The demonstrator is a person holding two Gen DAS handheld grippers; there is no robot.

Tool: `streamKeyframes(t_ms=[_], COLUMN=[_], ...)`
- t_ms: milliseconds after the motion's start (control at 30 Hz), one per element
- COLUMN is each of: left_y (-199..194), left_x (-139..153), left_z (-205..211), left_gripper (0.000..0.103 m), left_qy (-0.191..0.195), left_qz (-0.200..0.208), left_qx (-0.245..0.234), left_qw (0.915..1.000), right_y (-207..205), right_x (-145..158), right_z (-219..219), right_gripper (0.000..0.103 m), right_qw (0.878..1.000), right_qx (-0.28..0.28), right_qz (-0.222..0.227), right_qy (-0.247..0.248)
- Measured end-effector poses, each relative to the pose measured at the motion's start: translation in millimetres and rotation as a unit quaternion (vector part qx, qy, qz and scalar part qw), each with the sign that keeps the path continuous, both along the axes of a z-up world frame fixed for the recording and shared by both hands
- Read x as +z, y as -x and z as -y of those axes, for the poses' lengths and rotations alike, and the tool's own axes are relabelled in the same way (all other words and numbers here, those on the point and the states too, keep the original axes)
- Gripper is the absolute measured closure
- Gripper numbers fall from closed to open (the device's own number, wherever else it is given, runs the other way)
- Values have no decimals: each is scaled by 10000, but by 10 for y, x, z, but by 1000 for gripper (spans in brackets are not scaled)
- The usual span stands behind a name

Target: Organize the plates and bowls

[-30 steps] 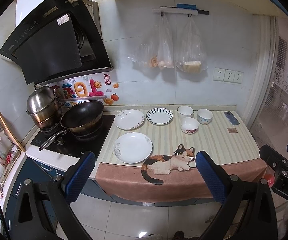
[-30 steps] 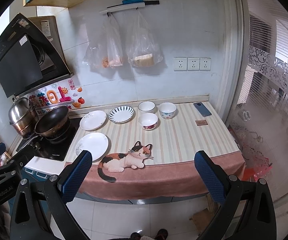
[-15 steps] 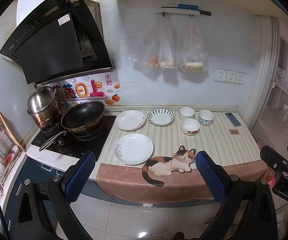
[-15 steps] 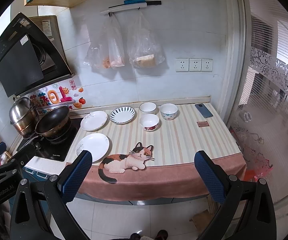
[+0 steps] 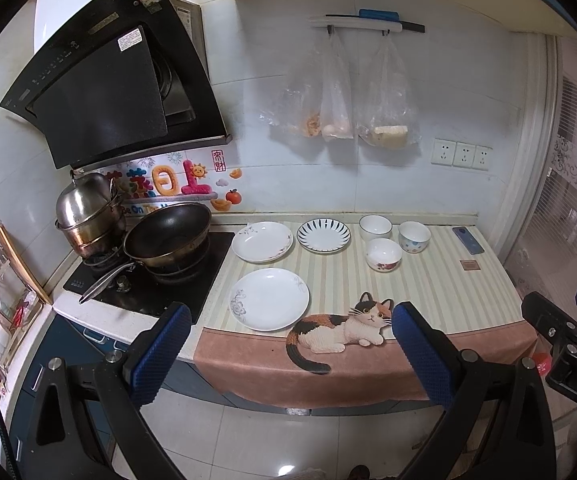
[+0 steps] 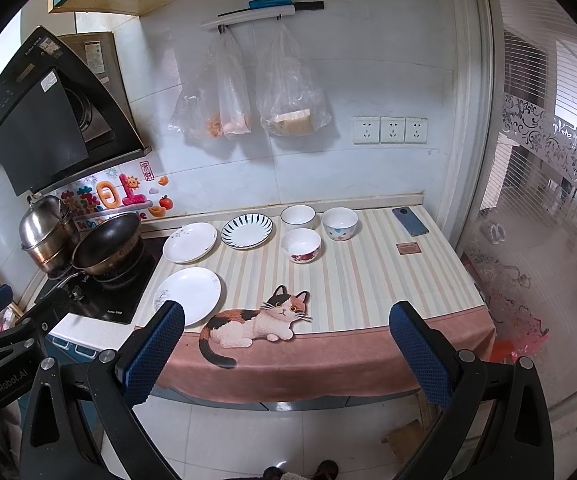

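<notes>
Three plates lie on the striped counter mat: a white plate point(image 5: 269, 299) point(image 6: 188, 295) at the front, a flowered plate point(image 5: 262, 241) point(image 6: 189, 241) behind it, and a blue-striped plate point(image 5: 323, 235) point(image 6: 247, 231) to its right. Three bowls stand further right: a plain white bowl point(image 5: 375, 227) point(image 6: 297, 217), a dotted bowl point(image 5: 414, 237) point(image 6: 339, 223) and a red-flowered bowl point(image 5: 384, 254) point(image 6: 301, 245). My left gripper point(image 5: 288, 326) and right gripper point(image 6: 288, 326) are both open and empty, held in front of the counter, well short of the dishes.
A black wok point(image 5: 167, 236) and a steel pot point(image 5: 84, 208) sit on the hob at left. A phone point(image 6: 409, 221) and a small brown card point(image 6: 407, 248) lie at the counter's right end. Plastic bags point(image 6: 288, 96) hang on the wall. A glass door point(image 6: 536, 216) stands at right.
Both grippers have moved slightly closer to the counter and a little up. The dishes have not moved.
</notes>
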State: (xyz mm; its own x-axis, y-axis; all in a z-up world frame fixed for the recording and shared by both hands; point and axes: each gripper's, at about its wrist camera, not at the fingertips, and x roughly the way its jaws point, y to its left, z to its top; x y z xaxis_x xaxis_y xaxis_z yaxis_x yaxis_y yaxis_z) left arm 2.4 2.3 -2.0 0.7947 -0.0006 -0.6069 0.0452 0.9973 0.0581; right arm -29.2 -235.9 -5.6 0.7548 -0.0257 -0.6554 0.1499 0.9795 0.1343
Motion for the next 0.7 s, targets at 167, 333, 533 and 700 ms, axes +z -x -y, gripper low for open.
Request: streamKeyframes(t_ms=[167, 333, 533, 700], left_y=[-16, -27, -29, -96], left_x=[-8, -1, -5, 18], left_z=[-33, -46, -47, -137], left_gripper=[0, 0, 0, 0], left_qy=[6, 7, 6, 41], left_qz=[17, 18, 15, 20], left_qx=[-3, 3, 0, 7], left_qw=[10000, 10000, 10000, 10000], right_y=[-5, -3, -19, -62], right_x=[-1, -2, 9, 2], right_z=[3, 7, -18, -61], right_gripper=[0, 0, 0, 0], right_qw=[10000, 10000, 10000, 10000], right_qx=[1, 5, 4, -11], right_qz=[5, -3, 5, 9], right_qy=[-8, -12, -6, -40])
